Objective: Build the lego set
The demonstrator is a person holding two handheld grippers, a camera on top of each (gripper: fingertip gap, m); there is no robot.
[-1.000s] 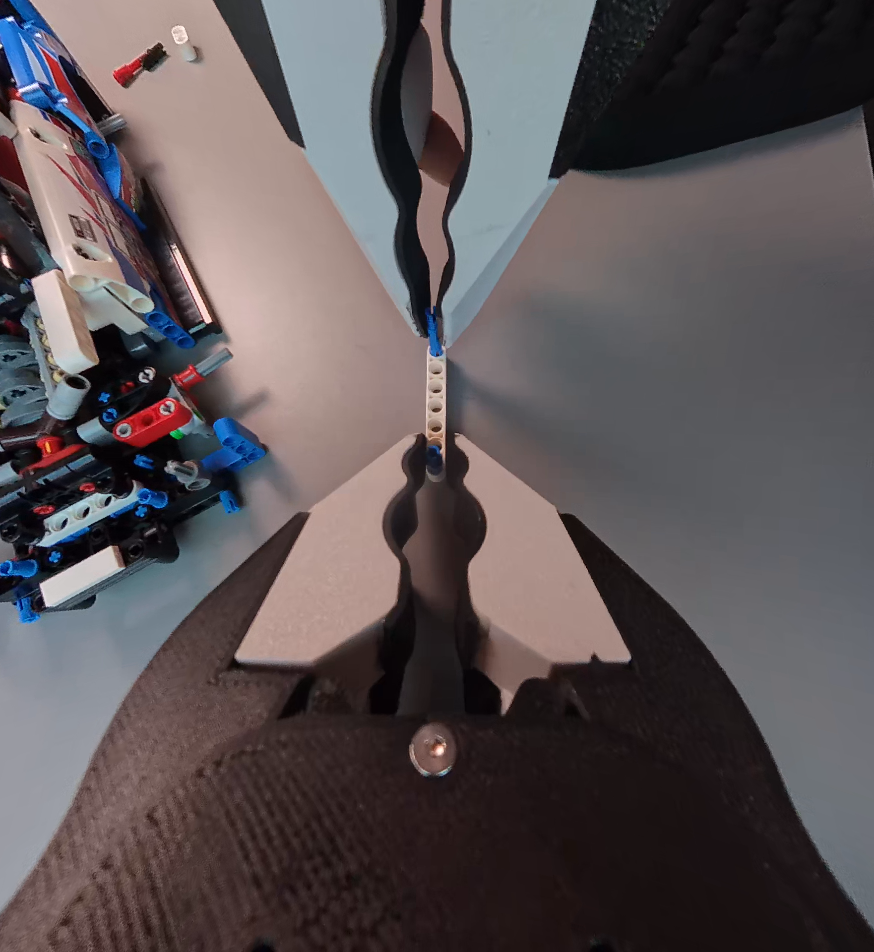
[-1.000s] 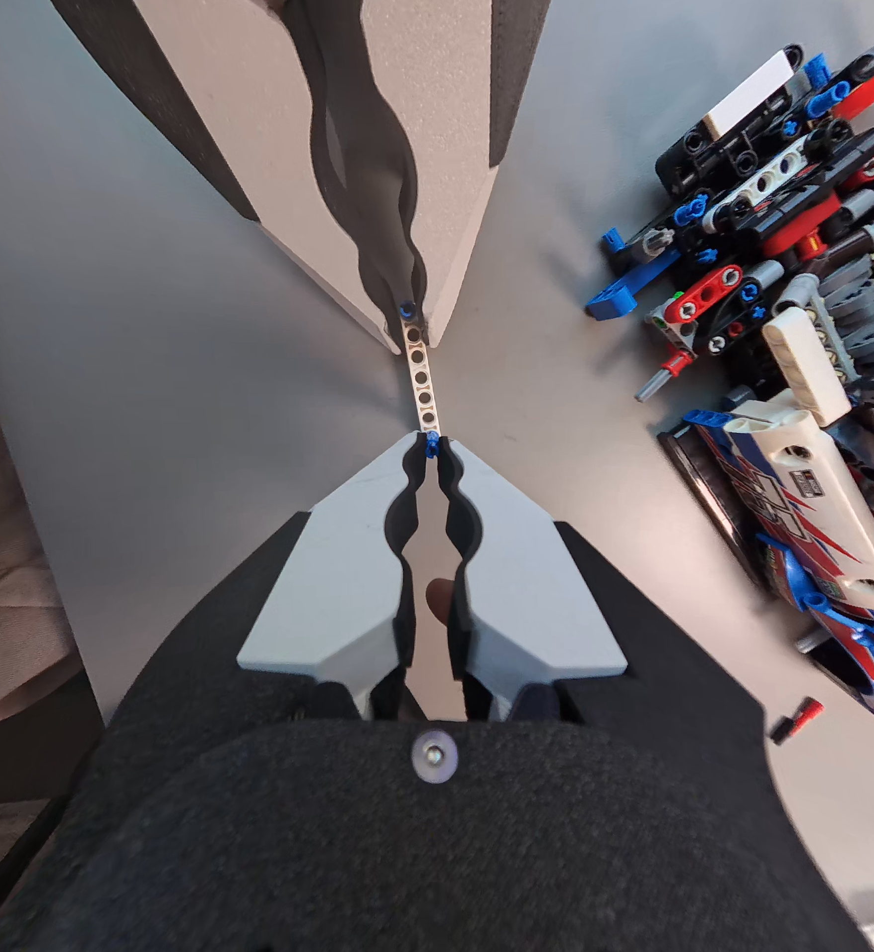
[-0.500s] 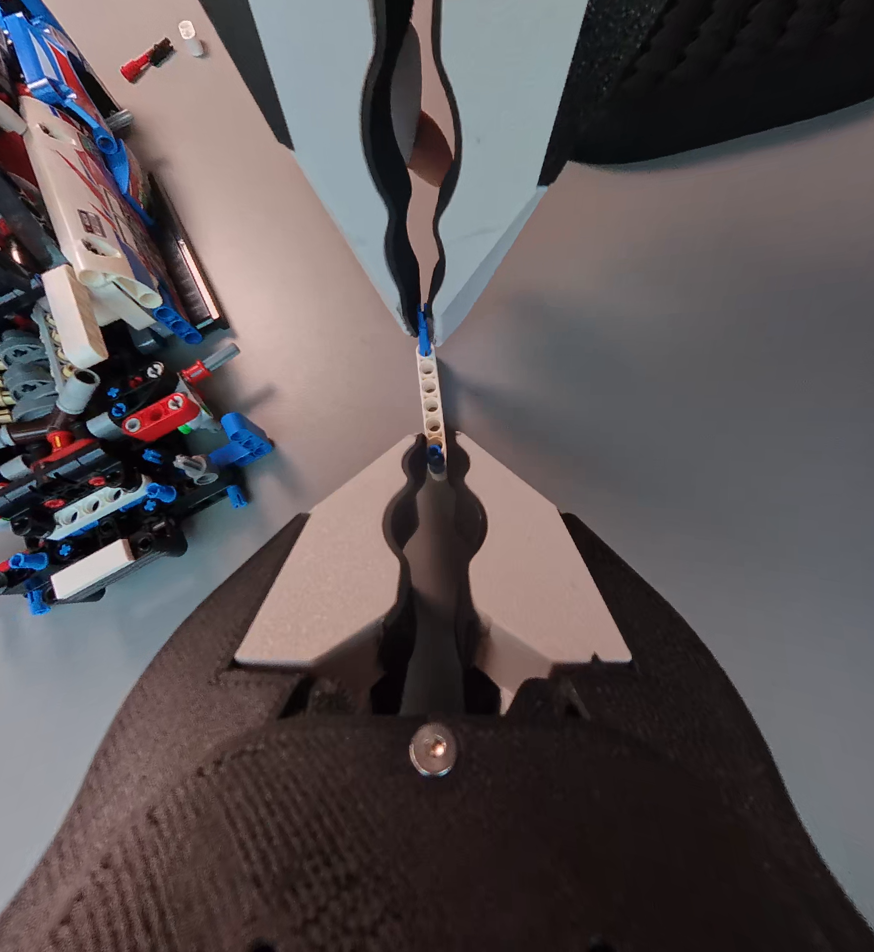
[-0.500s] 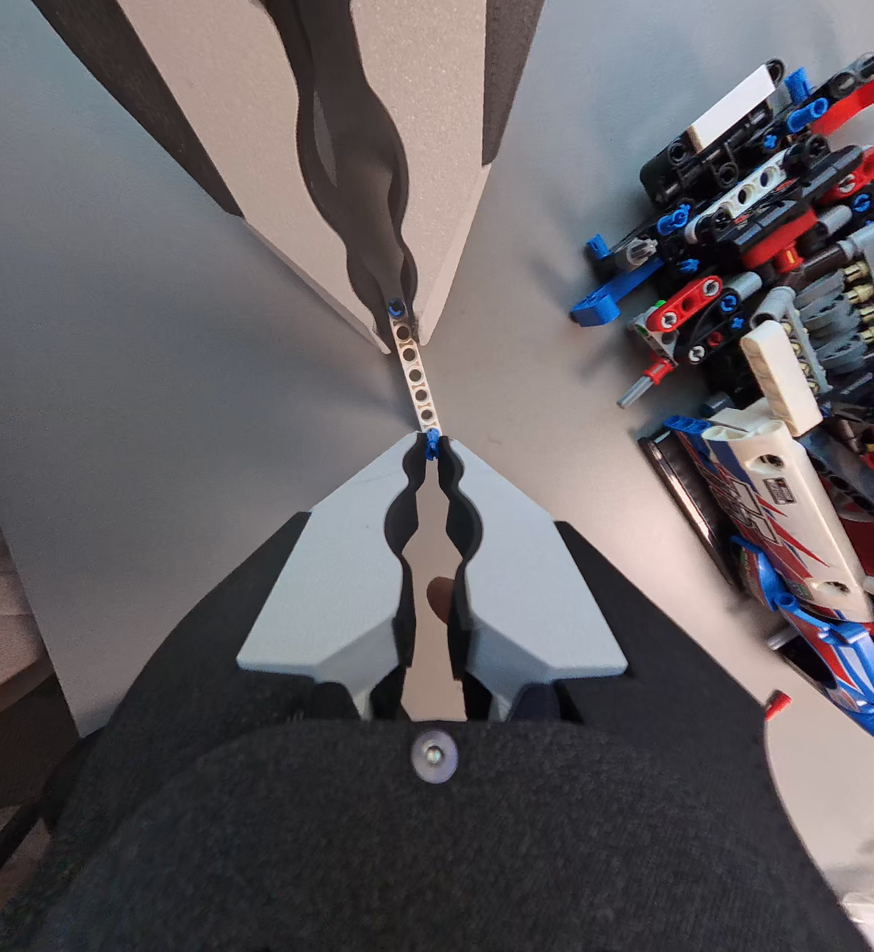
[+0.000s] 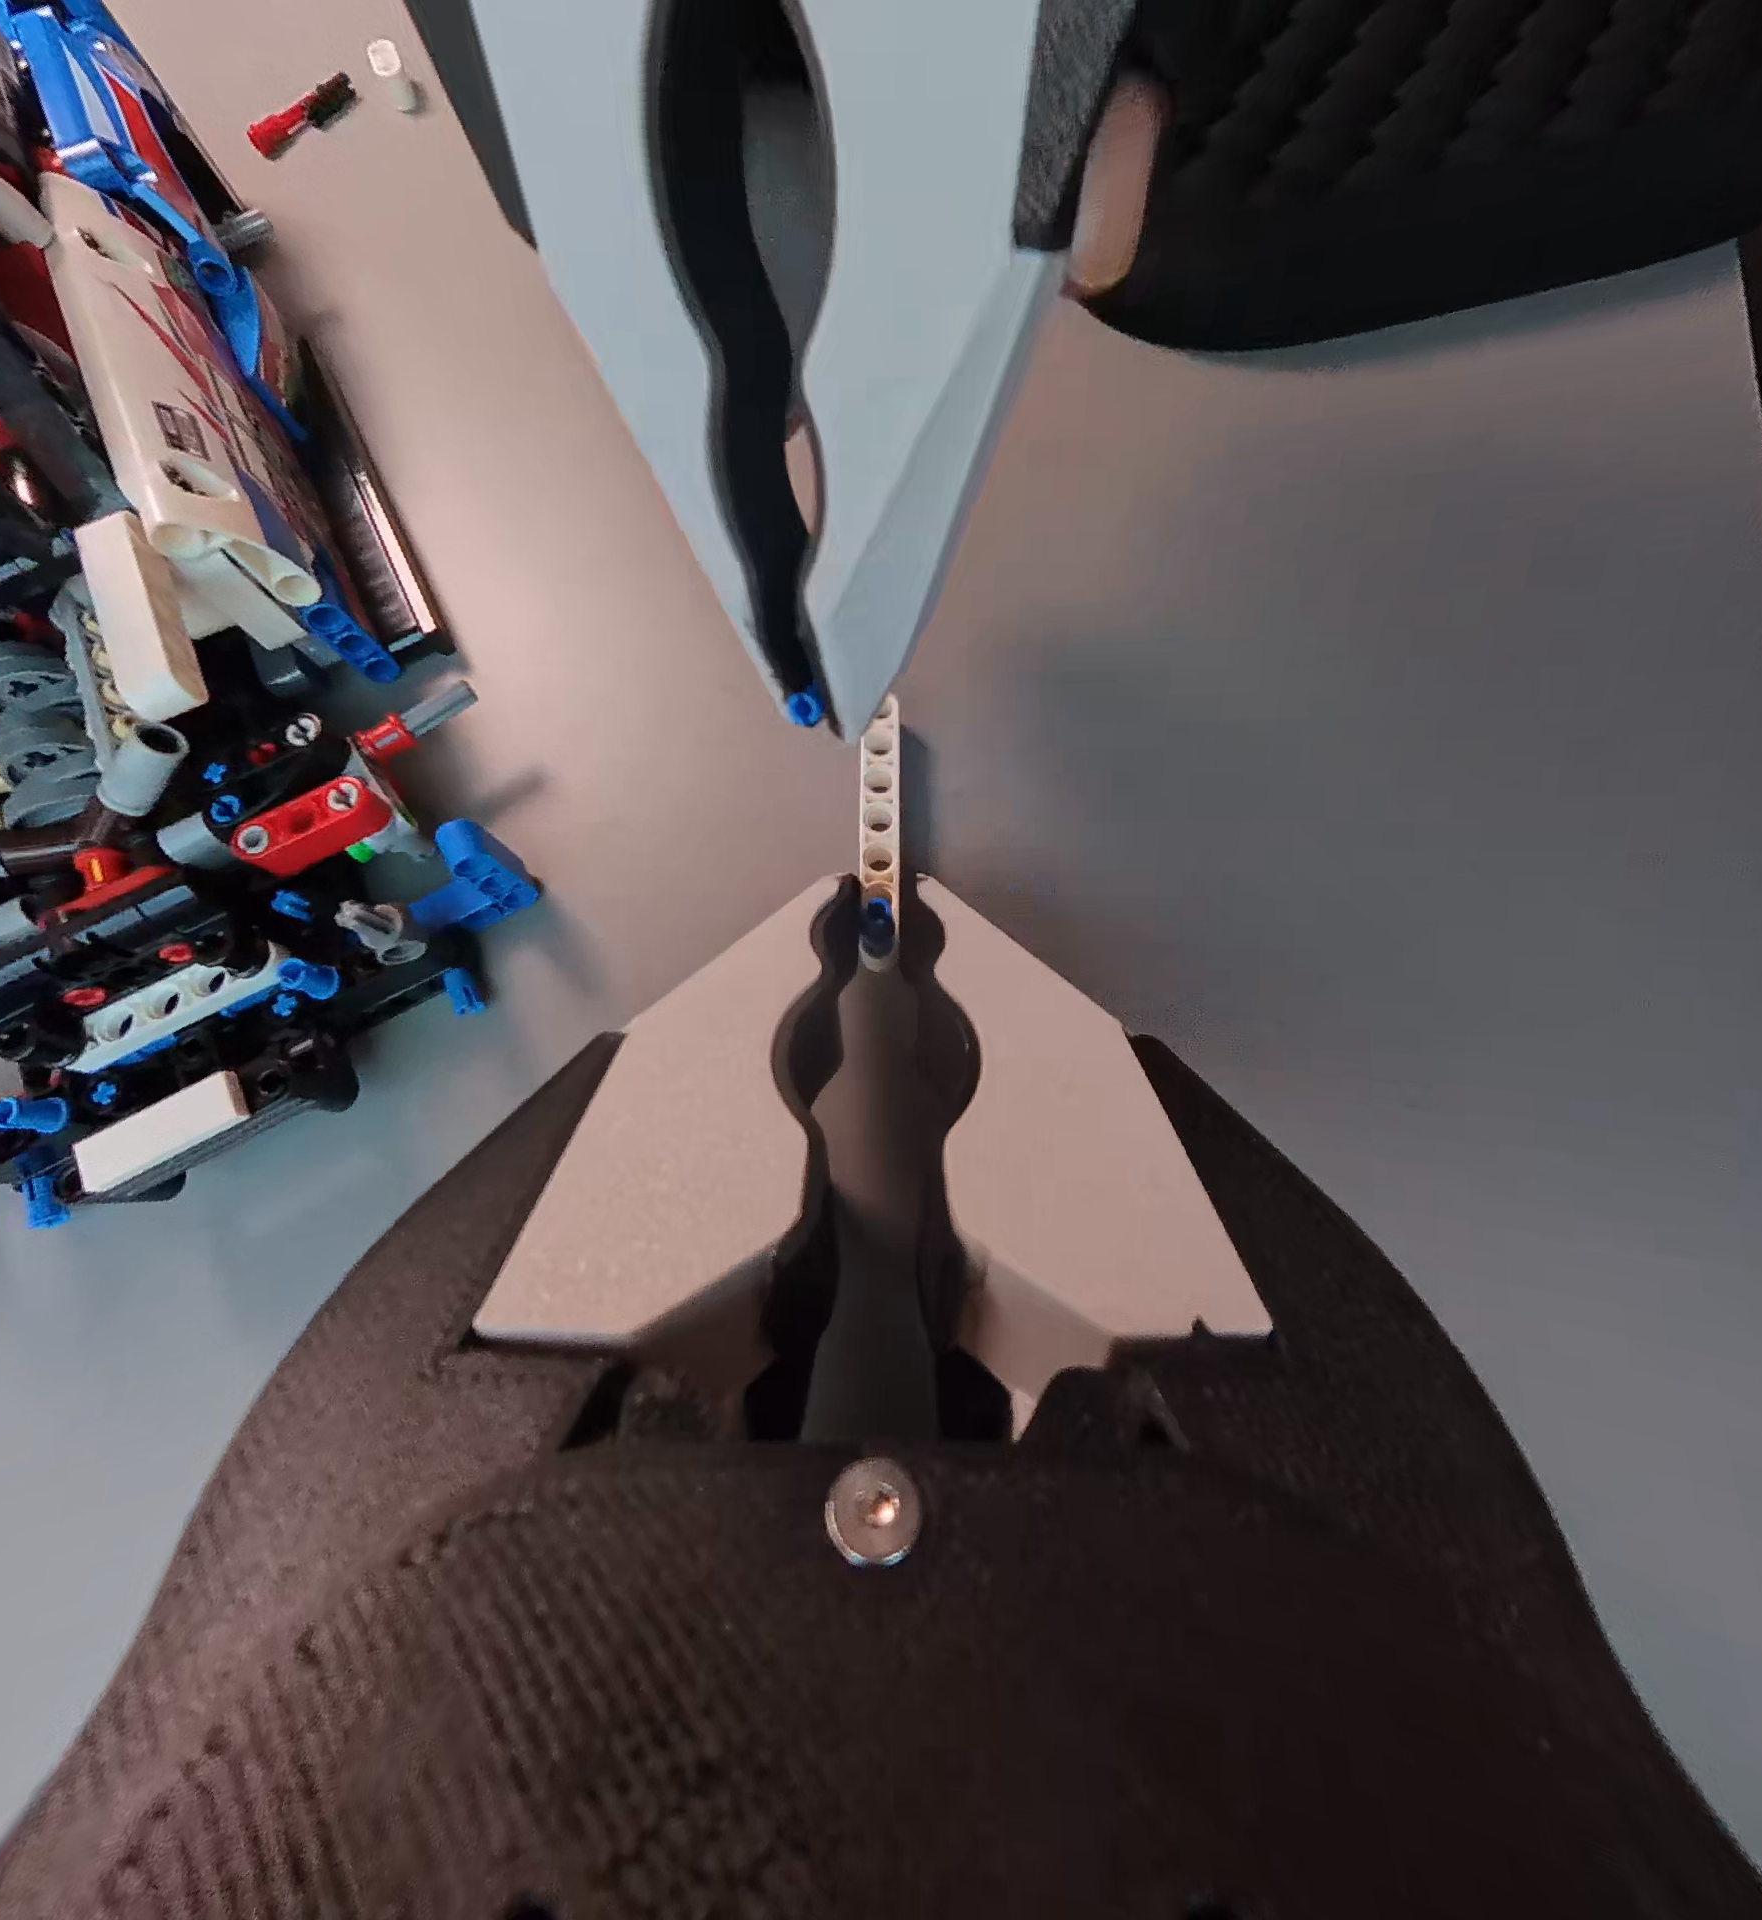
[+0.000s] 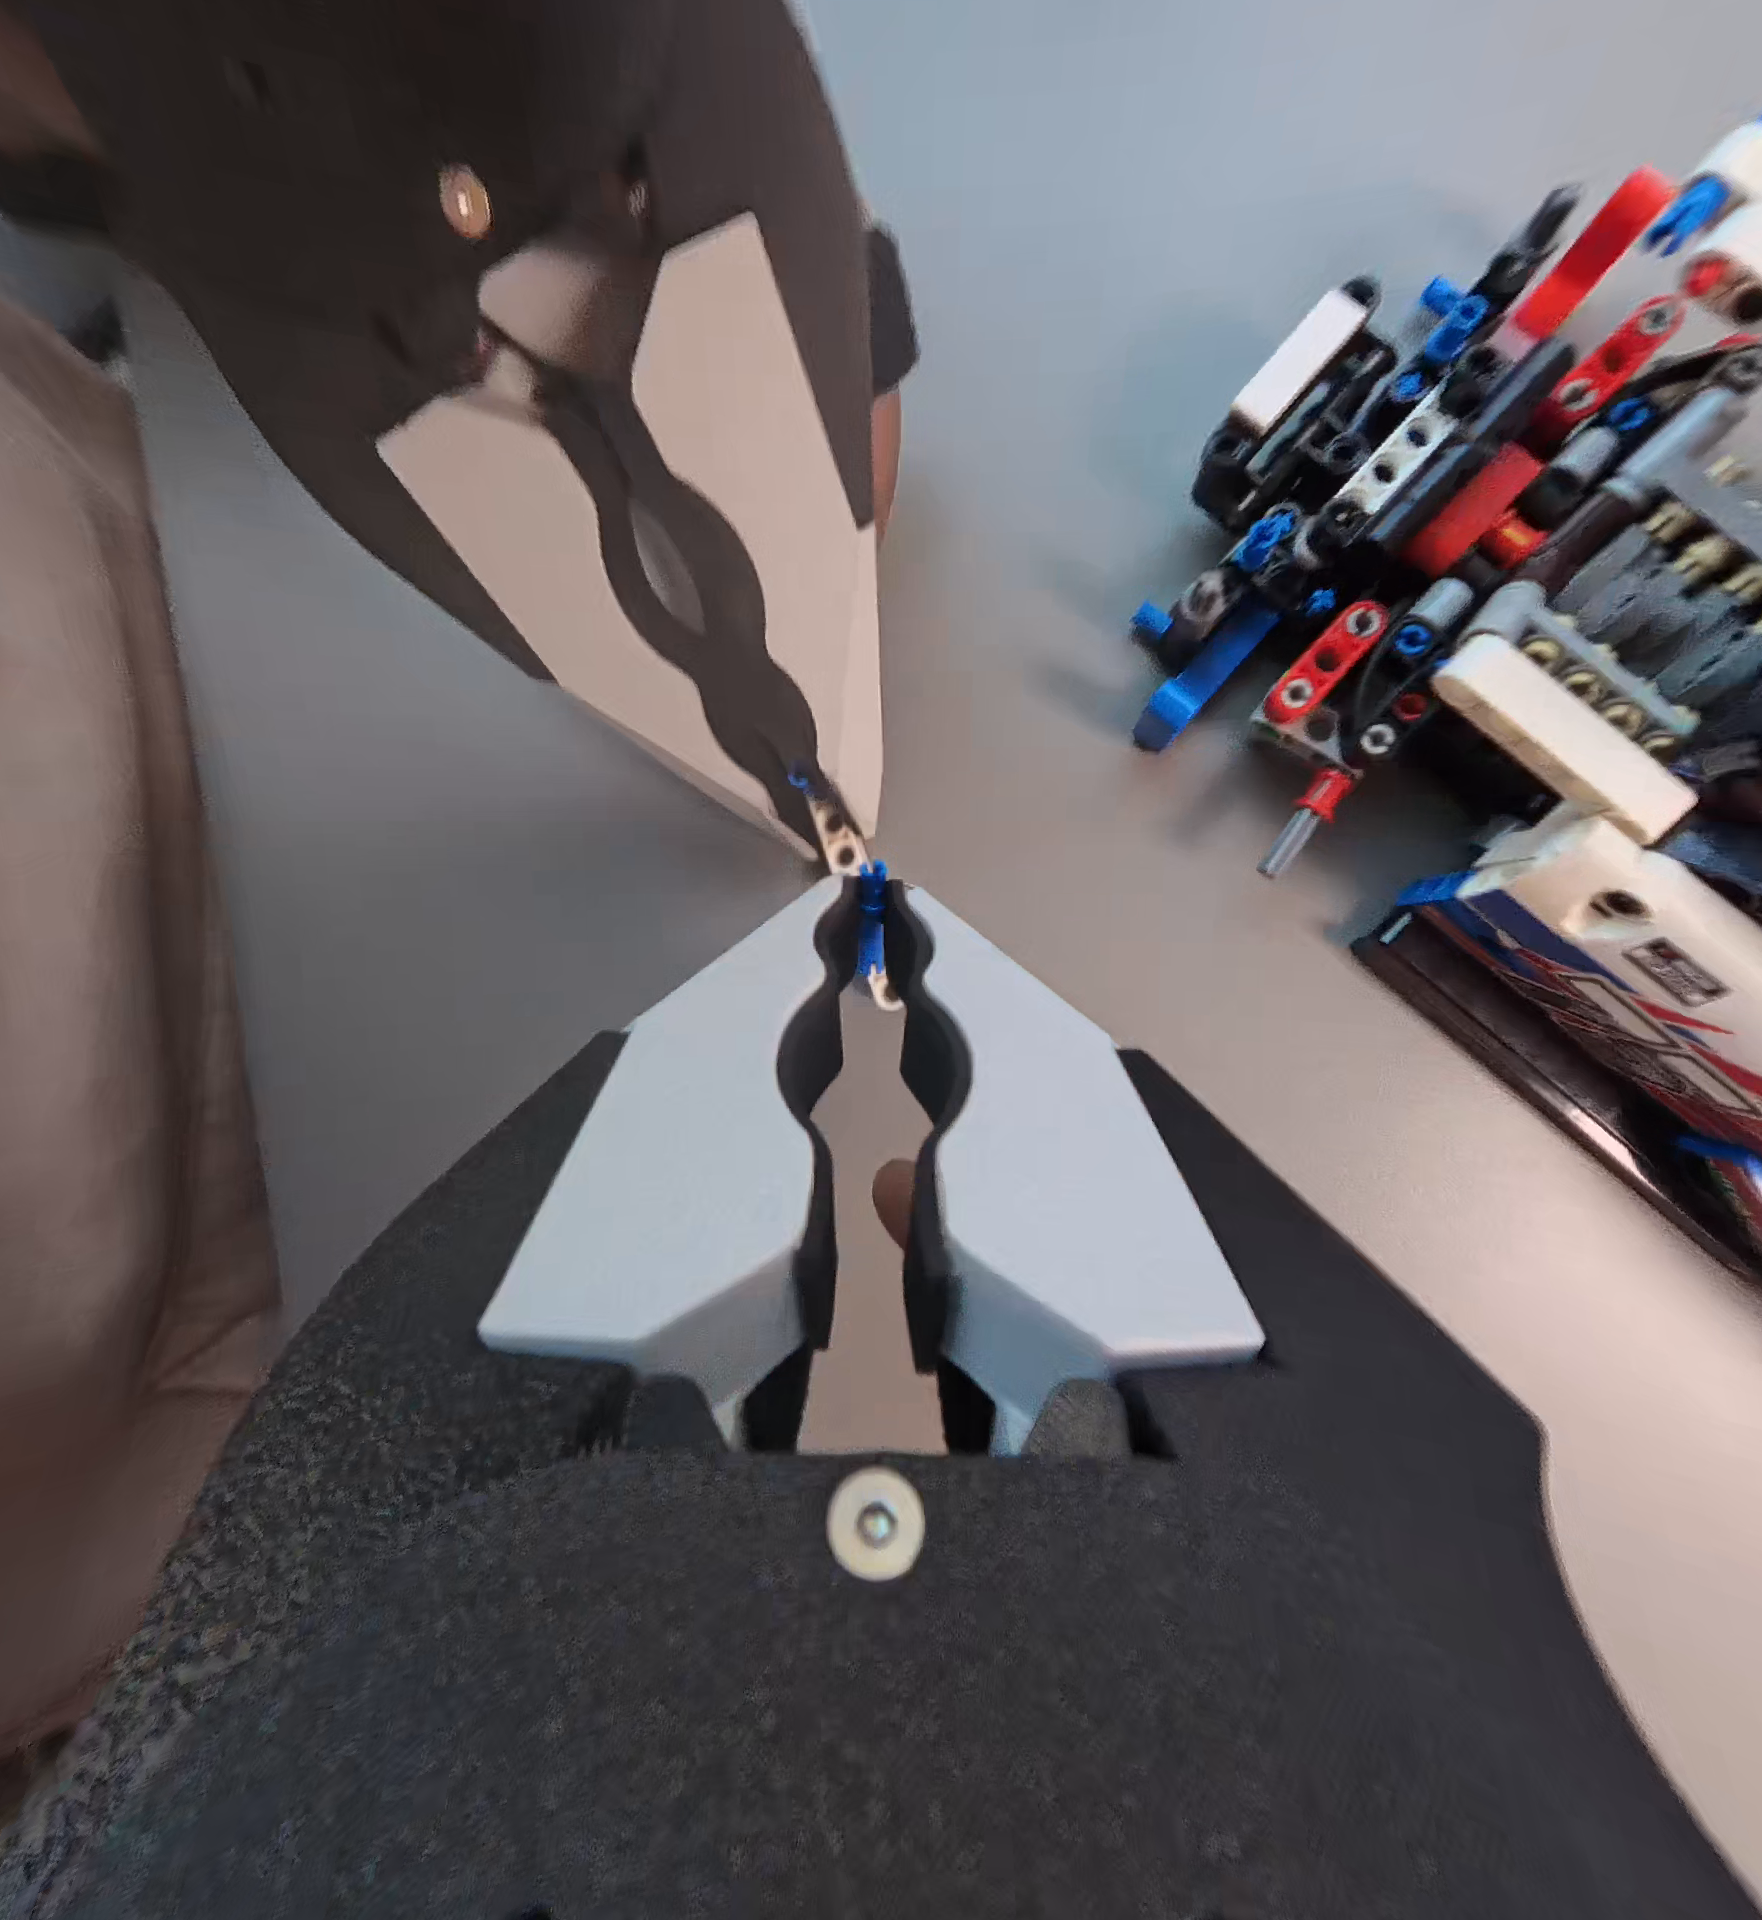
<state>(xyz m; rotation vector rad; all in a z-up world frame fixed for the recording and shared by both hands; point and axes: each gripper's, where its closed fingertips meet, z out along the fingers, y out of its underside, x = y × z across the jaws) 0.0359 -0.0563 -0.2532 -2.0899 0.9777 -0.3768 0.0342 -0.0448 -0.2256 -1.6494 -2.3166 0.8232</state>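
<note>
My left gripper is shut on the near end of a white beam with a row of holes, and a blue pin sits in that end. My right gripper is shut on a second blue pin. In the left wrist view the right gripper comes down from the top. Its pin sits just left of the beam's far end, apart from it. In the right wrist view the left gripper holds the beam tip to tip with mine.
The part-built lego car lies on the grey table to the left, and on the right in the right wrist view. A loose red and black pin and a small white piece lie far left. A person's beige clothing is at the left. The grippers are tip to tip, or close to it.
The right gripper has swung and tilted with its blue pin, which was in line with the beam's far end and now sits beside it. The left gripper still holds the beam.
</note>
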